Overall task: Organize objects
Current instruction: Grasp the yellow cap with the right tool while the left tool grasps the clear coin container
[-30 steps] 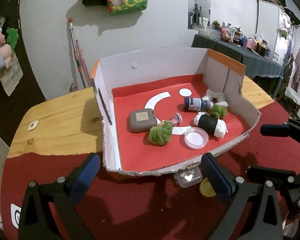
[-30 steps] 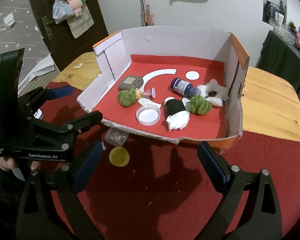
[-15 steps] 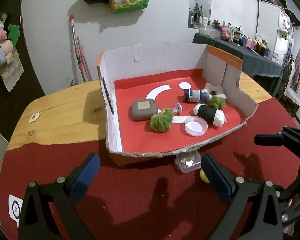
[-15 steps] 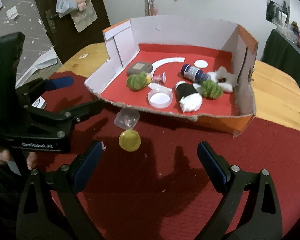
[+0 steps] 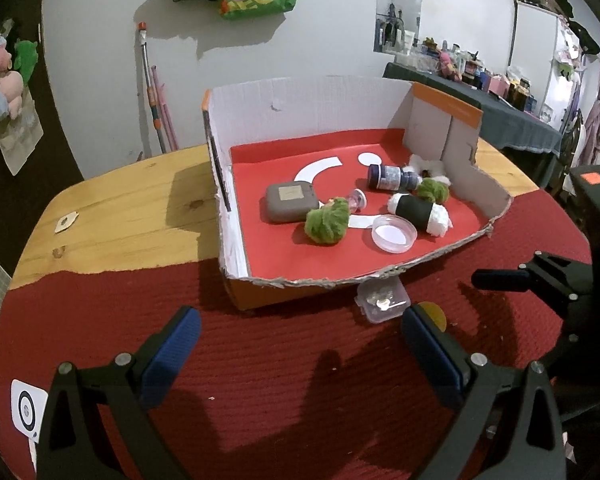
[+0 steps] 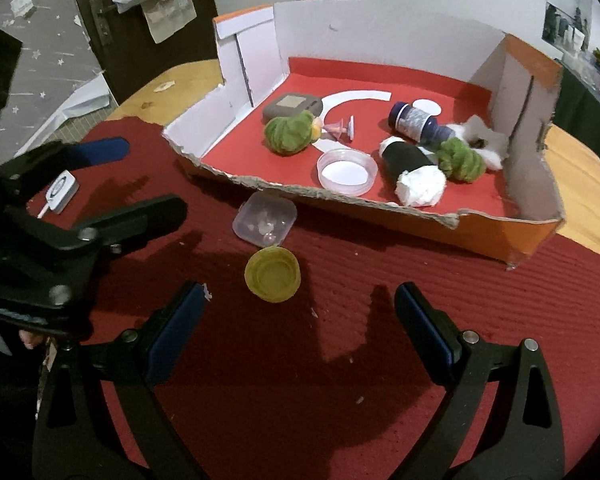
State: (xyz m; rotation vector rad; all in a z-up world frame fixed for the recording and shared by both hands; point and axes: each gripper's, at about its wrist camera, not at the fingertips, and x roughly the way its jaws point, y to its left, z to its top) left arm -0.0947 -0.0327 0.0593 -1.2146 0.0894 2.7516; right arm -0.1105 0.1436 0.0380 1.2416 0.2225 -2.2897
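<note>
A cut-down cardboard box (image 5: 236, 240) (image 6: 500, 236) with a red floor stands on the table. Inside lie a grey case (image 5: 290, 202) (image 6: 290, 105), two green pompoms (image 5: 328, 222) (image 6: 290, 134), a dark blue jar (image 5: 392, 177) (image 6: 416, 122), a black-and-white roll (image 5: 418, 212) (image 6: 410, 166) and a round clear lid (image 5: 393, 234) (image 6: 347, 171). In front of the box, on the red mat, rest a small clear plastic case (image 5: 383, 302) (image 6: 265, 219) and a yellow cap (image 5: 434, 314) (image 6: 273, 274). My left gripper (image 5: 300, 344) is open and empty. My right gripper (image 6: 300, 316) is open just short of the yellow cap.
The wooden table (image 5: 120, 224) carries a red mat (image 5: 300, 380) (image 6: 380, 360). A small white tag device (image 6: 61, 192) lies at the mat's left edge. A dark-clothed table (image 5: 500, 120) with clutter stands far right; poles (image 5: 152, 88) lean on the wall.
Both grippers have drawn back from the box and dropped lower. The clear case and yellow cap now show fully in front of the box; the cap sits nearer my right gripper.
</note>
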